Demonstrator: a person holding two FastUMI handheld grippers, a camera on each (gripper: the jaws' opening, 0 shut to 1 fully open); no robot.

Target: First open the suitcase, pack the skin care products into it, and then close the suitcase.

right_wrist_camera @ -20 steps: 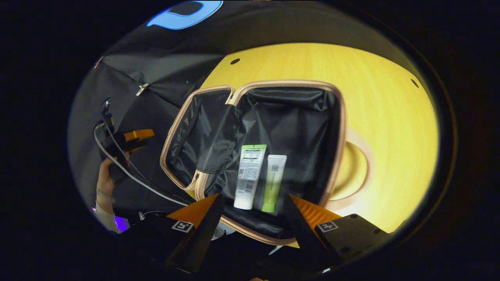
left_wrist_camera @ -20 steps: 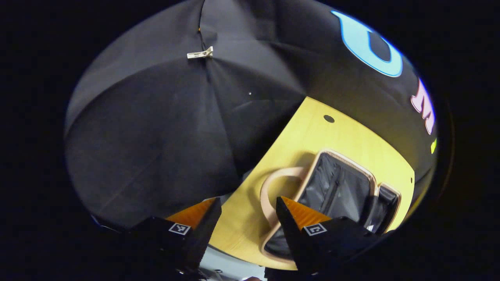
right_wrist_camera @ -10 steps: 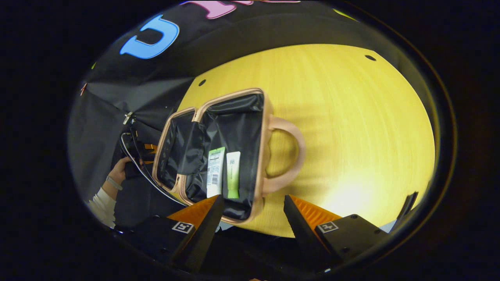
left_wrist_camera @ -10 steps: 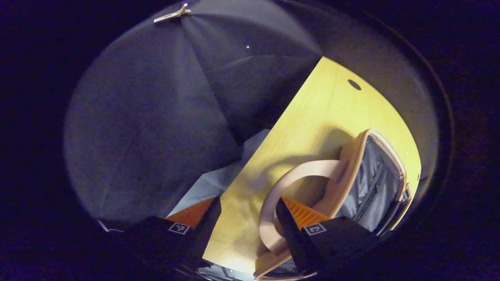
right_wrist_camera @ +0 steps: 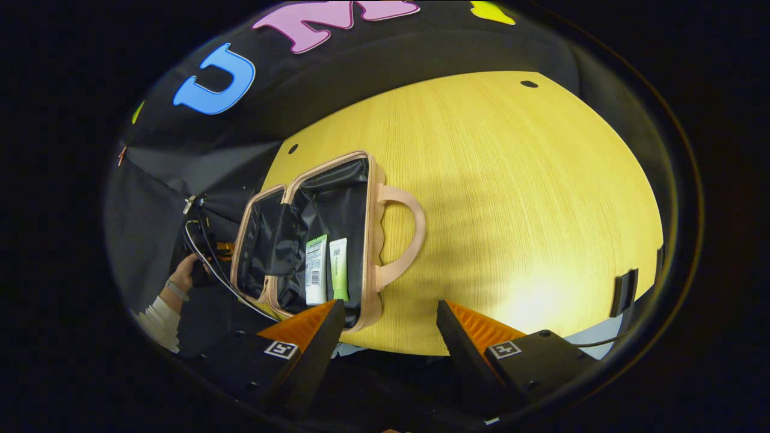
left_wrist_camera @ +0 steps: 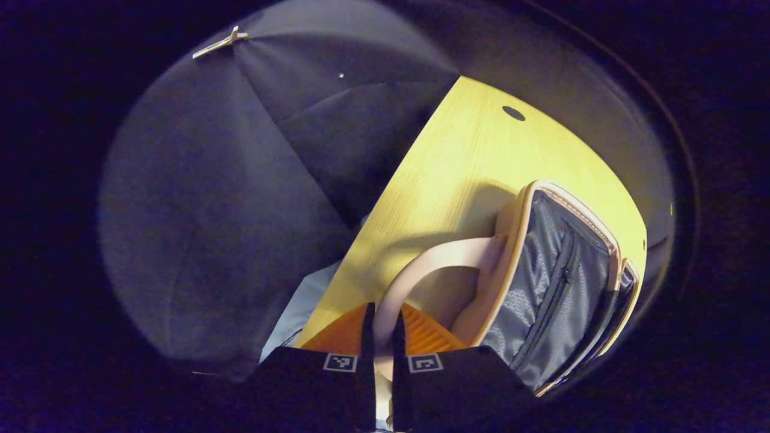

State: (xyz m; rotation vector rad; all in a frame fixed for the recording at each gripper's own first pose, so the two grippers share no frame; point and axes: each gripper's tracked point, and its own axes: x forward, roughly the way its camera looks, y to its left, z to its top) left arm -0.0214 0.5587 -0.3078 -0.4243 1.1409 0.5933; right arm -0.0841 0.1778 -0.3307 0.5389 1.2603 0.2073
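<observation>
The pink suitcase point(right_wrist_camera: 372, 252) lies open on the yellow table point(right_wrist_camera: 511, 210), black lining showing. Inside its right half a white tube point(right_wrist_camera: 316, 270) and a green tube point(right_wrist_camera: 338, 267) lie side by side. My right gripper point(right_wrist_camera: 391, 313) is open and empty, back from the case near the table's front edge. In the left gripper view, my left gripper point(left_wrist_camera: 380, 343) is shut on the pink loop handle point(left_wrist_camera: 427, 264) of the lid half point(left_wrist_camera: 553, 288), whose grey zipped lining faces me. A hand point(right_wrist_camera: 180, 278) holds that gripper at the case's far left side.
The booth's black cloth point(left_wrist_camera: 228, 180) hangs close behind the table's left edge. A black clamp point(right_wrist_camera: 625, 291) sits on the table's right front edge. Small round holes point(right_wrist_camera: 529, 84) mark the tabletop. Wide bare wood lies right of the case.
My left gripper moved in onto the lid's handle and went from open to shut on it. My right gripper drew back and rightward, away from the tubes.
</observation>
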